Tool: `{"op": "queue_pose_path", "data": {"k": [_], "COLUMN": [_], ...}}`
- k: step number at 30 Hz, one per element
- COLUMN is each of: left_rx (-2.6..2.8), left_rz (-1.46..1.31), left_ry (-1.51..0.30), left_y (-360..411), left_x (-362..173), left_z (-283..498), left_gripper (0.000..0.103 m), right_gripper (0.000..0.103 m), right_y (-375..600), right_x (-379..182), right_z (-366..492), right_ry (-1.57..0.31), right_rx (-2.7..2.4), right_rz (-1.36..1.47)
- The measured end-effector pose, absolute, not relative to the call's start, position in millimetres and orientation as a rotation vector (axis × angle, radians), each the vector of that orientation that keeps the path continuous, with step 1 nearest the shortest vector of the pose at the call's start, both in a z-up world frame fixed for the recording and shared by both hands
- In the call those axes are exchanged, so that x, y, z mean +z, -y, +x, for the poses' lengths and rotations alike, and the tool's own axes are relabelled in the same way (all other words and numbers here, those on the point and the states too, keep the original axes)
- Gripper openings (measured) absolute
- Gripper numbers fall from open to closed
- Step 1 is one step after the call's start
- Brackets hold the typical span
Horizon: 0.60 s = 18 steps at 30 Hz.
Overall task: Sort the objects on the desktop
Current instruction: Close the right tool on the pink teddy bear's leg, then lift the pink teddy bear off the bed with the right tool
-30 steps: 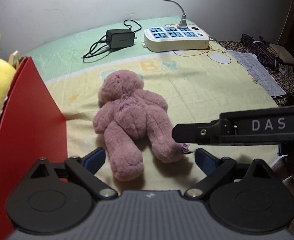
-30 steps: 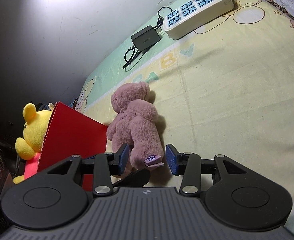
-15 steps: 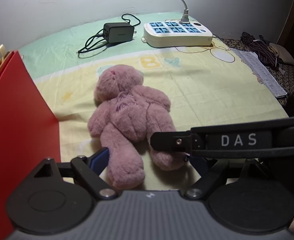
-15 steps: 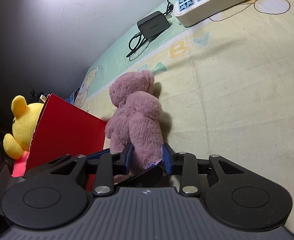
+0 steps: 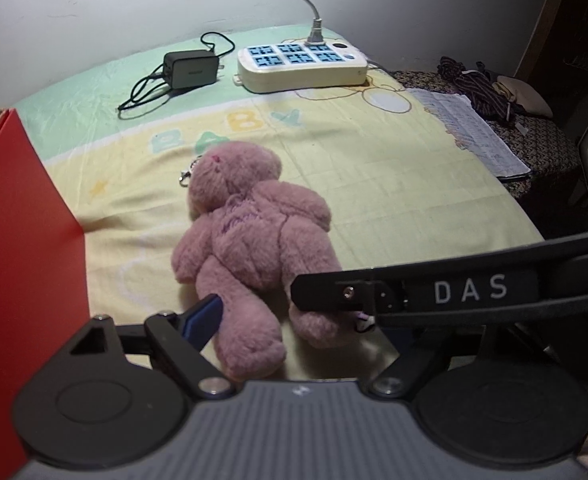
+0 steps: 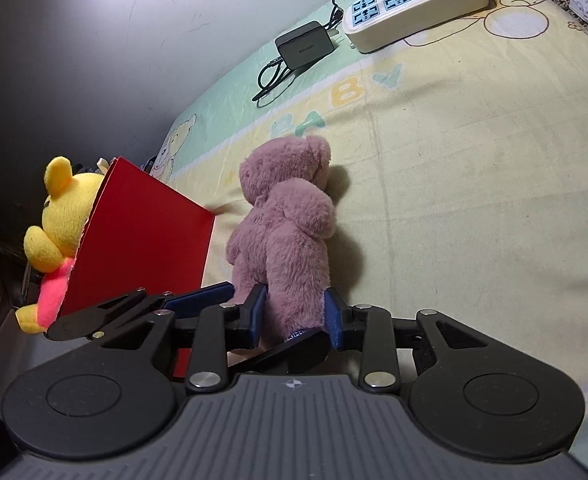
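1. The right gripper (image 6: 294, 314) has closed in over the last second: its blue fingers (image 6: 256, 306) now press on both sides of one leg of the pink plush bear (image 6: 286, 220), where a moment ago they stood wider with the leg loose between them. I judge the grasp made.
2. The bear lies face down on the printed sheet (image 6: 474, 160), head pointing away from the fingers, body stretching forward from them. Its trunk looks slightly raised at the leg end in the right wrist view, though I cannot tell whether it has left the sheet.
3. The left gripper (image 5: 294, 320) has drawn nearer the bear. Its fingers (image 5: 204, 314) are spread wide and hold nothing; one blue pad sits just beside the bear's other leg, the far pad hidden behind the right gripper's arm, which crosses in front.
4. The red bag (image 6: 142, 240) stands just left of both fingers, with a yellow plush (image 6: 62, 216) behind it.
5. What this means: picking is done, and the likely next step is carrying the bear leftward into the bag. Held by one leg, the soft toy will dangle and swing.
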<state>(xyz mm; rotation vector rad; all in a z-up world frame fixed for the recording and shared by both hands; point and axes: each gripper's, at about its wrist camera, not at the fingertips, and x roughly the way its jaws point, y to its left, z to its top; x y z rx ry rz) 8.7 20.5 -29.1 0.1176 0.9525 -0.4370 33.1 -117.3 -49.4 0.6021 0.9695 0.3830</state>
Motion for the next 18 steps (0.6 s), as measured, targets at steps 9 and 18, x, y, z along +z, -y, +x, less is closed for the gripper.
{"op": "queue_pose_path", "data": {"k": [9,18], "left_rx": [-0.573,-0.597], "left_rz": [0.178,0.145], "left_ry": [-0.955,-0.942], "left_y": [-8.7,-21.1], "left_x": [-26.4,-19.6], "left_z": [-36.8,-51.1], "left_gripper": [0.080,0.085], "right_gripper": [0.028,0.029], "right_y": [119.9,122.5], "right_x": [-41.9,-36.8], "right_z": [-14.2,-36.4], "right_ry": [-1.006,-0.966], "right_rx": [0.340,0.332], "right_rz": [0.570,0.644]}}
